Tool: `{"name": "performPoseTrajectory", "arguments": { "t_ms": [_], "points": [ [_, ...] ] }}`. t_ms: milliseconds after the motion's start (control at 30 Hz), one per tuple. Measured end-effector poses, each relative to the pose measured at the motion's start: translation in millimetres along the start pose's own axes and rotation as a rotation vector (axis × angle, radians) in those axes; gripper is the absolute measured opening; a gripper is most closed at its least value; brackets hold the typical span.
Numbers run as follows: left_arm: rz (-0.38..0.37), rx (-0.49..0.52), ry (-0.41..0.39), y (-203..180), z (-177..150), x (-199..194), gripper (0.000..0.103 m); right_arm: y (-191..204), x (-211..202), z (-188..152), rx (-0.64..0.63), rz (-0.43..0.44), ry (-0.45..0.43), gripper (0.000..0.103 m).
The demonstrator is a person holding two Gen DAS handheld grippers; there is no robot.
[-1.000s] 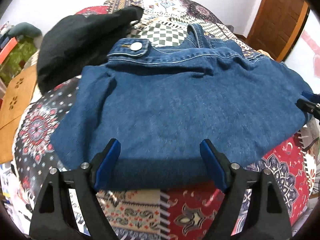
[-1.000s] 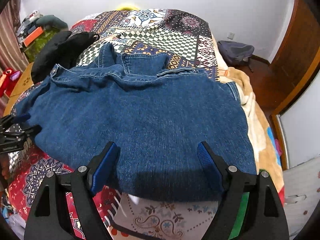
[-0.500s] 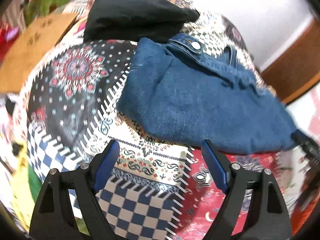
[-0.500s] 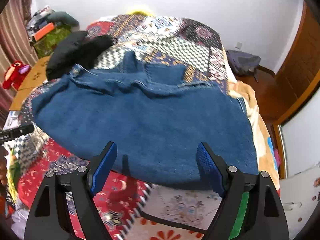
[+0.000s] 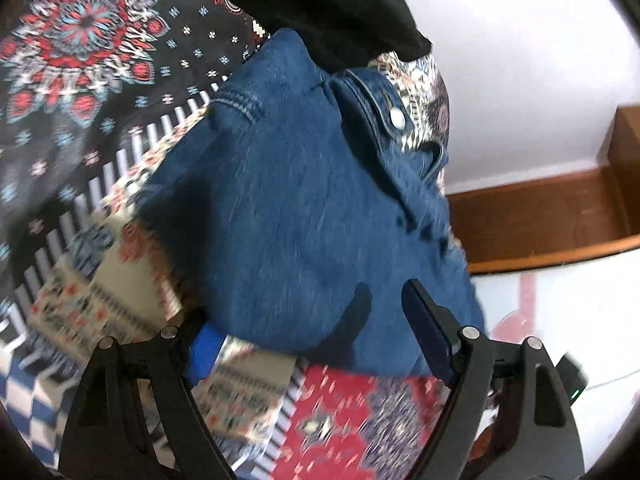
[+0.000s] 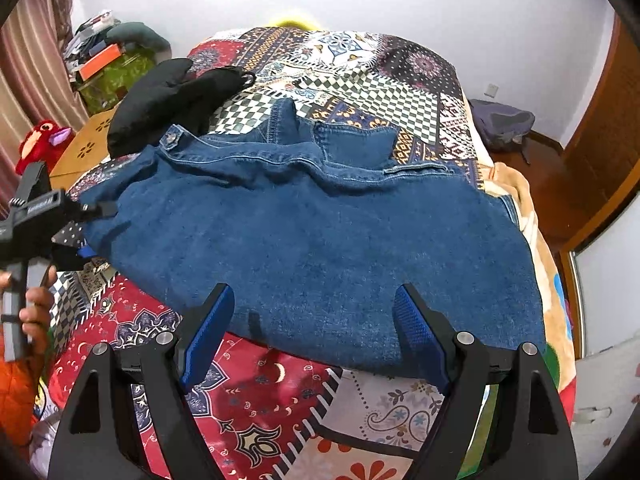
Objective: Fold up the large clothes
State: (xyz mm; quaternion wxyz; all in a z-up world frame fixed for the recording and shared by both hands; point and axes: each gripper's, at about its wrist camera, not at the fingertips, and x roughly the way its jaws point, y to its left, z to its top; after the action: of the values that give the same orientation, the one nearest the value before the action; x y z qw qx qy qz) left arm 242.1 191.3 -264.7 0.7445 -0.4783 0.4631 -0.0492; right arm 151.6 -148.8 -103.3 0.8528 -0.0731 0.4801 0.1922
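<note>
Blue-padded fingers (image 6: 208, 332) of the right gripper (image 6: 316, 336) are standing wide apart, empty, hovering over the near hem of the denim garment (image 6: 320, 240). That folded denim is lying spread across the patchwork bedspread (image 6: 256, 392), its waistband and a back pocket pointing toward twelve o'clock. At nine o'clock the left gripper (image 6: 86, 232) is reaching in from the side, held by a hand (image 6: 34, 312), its tips straddling the left edge of the denim. From its own wrist view the left gripper (image 5: 316, 340) is also gaping; one blue pad (image 5: 204, 352) is sitting low beside the denim garment's (image 5: 304, 208) corner and the other above the cloth. Whether either pad is touching the fabric I cannot tell through the blur. A black garment (image 6: 172, 100) is lying at eleven o'clock, touching the waistband end. As for containers, a green box (image 6: 116, 76) at ten o'clock is carrying a loose stack of things on top.
</note>
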Motion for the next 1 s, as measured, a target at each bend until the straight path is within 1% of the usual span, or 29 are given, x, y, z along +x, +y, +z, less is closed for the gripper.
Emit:
{"name": "performPoseTrajectory", "arguments": {
  "t_ms": [33, 133, 200, 233, 300, 333, 367, 400, 433, 500, 533, 567, 600, 667, 700, 800, 867, 933, 1000],
  "points": [
    [-0.018, -0.032, -0.002, 1, 4, 4, 0.083, -2, 2, 0, 0.01, 0.011, 0.01, 0.08],
    [-0.053, -0.082, -0.015, 3, 15, 11, 0.083, -3, 6, 0, 0.032, 0.044, 0.03, 0.08],
    [-0.074, -0.119, -0.036, 5, 21, 14, 0.082, -3, 7, -1, 0.043, 0.05, 0.036, 0.08],
    [-0.072, -0.138, -0.056, 6, 23, 15, 0.081, -3, 7, 0, 0.046, 0.053, 0.036, 0.08],
    [-0.045, -0.161, -0.095, 7, 28, 17, 0.067, -2, 6, 0, 0.054, 0.062, 0.035, 0.08],
    [-0.027, -0.165, -0.118, 7, 29, 18, 0.064, -1, 6, 0, 0.06, 0.068, 0.036, 0.08],
    [0.0, -0.162, -0.145, 6, 30, 19, 0.054, 0, 5, 0, 0.066, 0.075, 0.038, 0.08],
    [0.024, -0.158, -0.164, 5, 30, 20, 0.049, 0, 4, 1, 0.069, 0.079, 0.038, 0.08],
    [0.032, -0.155, -0.176, 6, 31, 19, 0.046, 1, 3, 1, 0.073, 0.083, 0.039, 0.08],
    [0.047, -0.152, -0.189, 2, 30, 13, 0.032, 3, -1, 3, 0.074, 0.082, 0.038, 0.08],
    [0.043, -0.129, -0.197, -1, 27, 3, 0.028, 6, -4, 5, 0.067, 0.08, 0.03, 0.08],
    [0.031, -0.08, -0.213, -11, 23, -8, 0.022, 9, -8, 7, 0.056, 0.077, 0.023, 0.08],
    [0.007, -0.035, -0.226, -22, 19, -20, 0.021, 10, -10, 10, 0.048, 0.074, 0.018, 0.08],
    [-0.065, 0.012, -0.245, -42, 11, -39, 0.02, 18, -17, 19, 0.024, 0.067, -0.002, 0.08],
    [-0.086, 0.047, -0.26, -54, 6, -51, 0.02, 21, -18, 23, 0.018, 0.067, -0.012, 0.08],
    [-0.086, 0.17, -0.335, -87, -11, -84, 0.019, 40, -25, 38, -0.007, 0.109, -0.044, 0.08],
    [-0.083, 0.226, -0.388, -102, -20, -105, 0.019, 59, -21, 46, -0.023, 0.168, -0.044, 0.08],
    [-0.068, 0.265, -0.443, -109, -29, -129, 0.019, 77, -9, 49, -0.04, 0.206, -0.014, 0.08],
    [-0.045, 0.299, -0.502, -107, -38, -156, 0.019, 98, 9, 48, -0.065, 0.237, 0.038, 0.08]
  ]
}}
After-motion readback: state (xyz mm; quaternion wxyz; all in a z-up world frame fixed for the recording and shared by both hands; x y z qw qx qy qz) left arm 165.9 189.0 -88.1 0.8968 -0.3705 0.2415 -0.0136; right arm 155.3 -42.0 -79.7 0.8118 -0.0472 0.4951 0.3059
